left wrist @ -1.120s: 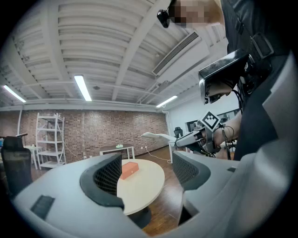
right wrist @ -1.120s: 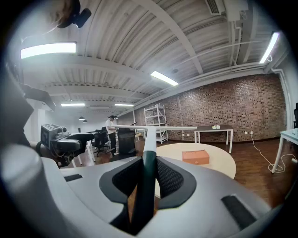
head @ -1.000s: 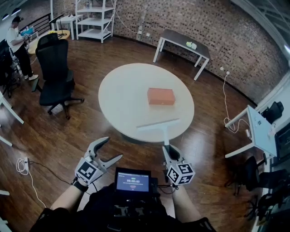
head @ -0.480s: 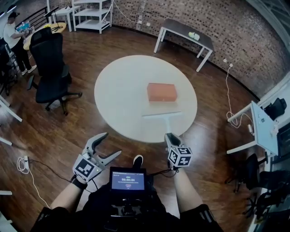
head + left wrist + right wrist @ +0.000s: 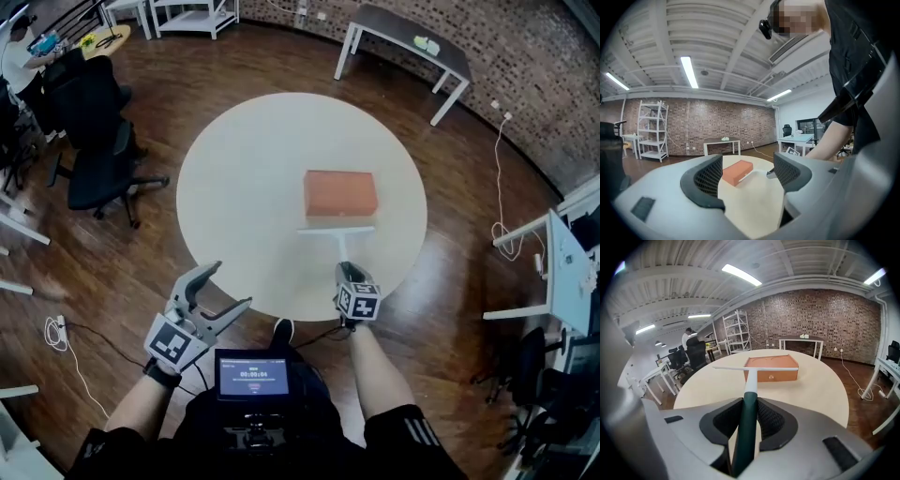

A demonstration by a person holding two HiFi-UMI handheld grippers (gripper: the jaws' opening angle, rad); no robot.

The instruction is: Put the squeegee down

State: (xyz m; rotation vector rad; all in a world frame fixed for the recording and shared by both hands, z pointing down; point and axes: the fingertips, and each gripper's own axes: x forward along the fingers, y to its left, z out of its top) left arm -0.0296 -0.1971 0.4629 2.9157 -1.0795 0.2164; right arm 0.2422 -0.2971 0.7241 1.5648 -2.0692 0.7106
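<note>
My right gripper (image 5: 343, 275) is shut on the dark green handle of the squeegee (image 5: 749, 394). The white neck and thin crossbar blade (image 5: 336, 230) reach out over the near part of the round white table (image 5: 234, 187), just in front of the orange box (image 5: 339, 194). In the right gripper view the blade (image 5: 757, 368) hangs level before that orange box (image 5: 771, 368), above the tabletop. My left gripper (image 5: 221, 292) stands open and empty at the table's near left edge; through its jaws the left gripper view shows the orange box (image 5: 737, 171) and tabletop (image 5: 754, 206).
A black office chair (image 5: 89, 141) stands left of the table. A grey desk (image 5: 408, 39) and white shelves (image 5: 187, 11) line the brick back wall. A white desk (image 5: 562, 272) with cables sits at the right. A handheld screen (image 5: 250, 375) is at my chest.
I have stepped closer to the table. The right gripper has carried the squeegee forward, so its blade is now next to the orange box. The left gripper stays open.
</note>
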